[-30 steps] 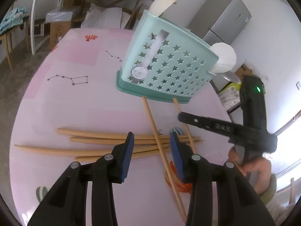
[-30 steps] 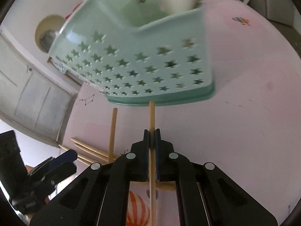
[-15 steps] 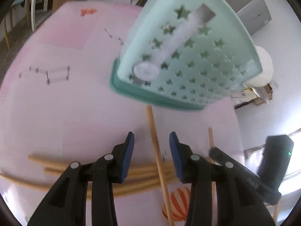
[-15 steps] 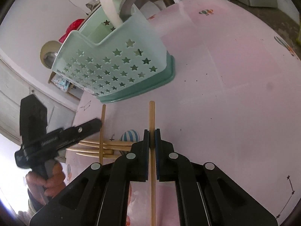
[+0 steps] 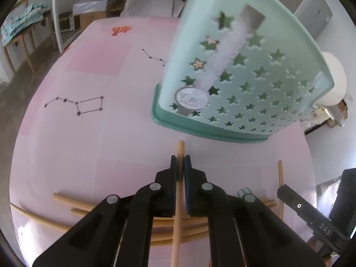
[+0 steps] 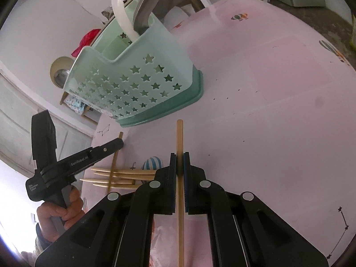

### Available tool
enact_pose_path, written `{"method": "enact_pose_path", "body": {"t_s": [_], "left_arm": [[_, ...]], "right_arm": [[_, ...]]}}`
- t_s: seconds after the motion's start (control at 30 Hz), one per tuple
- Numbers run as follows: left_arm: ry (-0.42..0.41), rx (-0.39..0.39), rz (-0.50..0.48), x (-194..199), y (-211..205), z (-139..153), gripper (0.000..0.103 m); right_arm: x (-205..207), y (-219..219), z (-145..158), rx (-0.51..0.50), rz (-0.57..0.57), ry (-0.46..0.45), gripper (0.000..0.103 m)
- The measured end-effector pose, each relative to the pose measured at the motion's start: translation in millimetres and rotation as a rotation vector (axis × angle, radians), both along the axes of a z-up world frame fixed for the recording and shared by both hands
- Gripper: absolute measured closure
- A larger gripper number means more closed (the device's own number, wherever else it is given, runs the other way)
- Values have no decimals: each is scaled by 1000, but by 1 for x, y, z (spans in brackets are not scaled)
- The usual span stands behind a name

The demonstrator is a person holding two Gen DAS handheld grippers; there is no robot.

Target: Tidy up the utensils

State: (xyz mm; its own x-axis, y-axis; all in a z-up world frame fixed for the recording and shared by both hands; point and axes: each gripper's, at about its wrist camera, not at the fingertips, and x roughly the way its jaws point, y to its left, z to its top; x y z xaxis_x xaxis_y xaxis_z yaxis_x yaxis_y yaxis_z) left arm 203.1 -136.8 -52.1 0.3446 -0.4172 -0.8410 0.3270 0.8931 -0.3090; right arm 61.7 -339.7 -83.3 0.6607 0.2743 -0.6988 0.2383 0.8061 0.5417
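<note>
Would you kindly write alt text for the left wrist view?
The left gripper is shut on a wooden chopstick pointing toward a mint star-punched utensil basket on a pink table. More chopsticks lie crosswise beneath.

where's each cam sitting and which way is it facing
Left wrist: rides the left tongs, facing along them at the teal utensil basket; they're shut on a chopstick, right tongs at the edge.
Right wrist: rides the right tongs, shut on a second chopstick, facing the basket; left tongs and hand visible.
Shared: basket, chopstick pile.
</note>
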Motion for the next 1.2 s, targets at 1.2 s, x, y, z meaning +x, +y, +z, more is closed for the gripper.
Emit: {"method": "enact_pose_path", "body": {"t_s": [1.2], "left_arm": [[-518, -439, -142, -85, 73, 226, 98]], "right_arm": [[-20, 3, 53, -4, -35, -173, 99]]}}
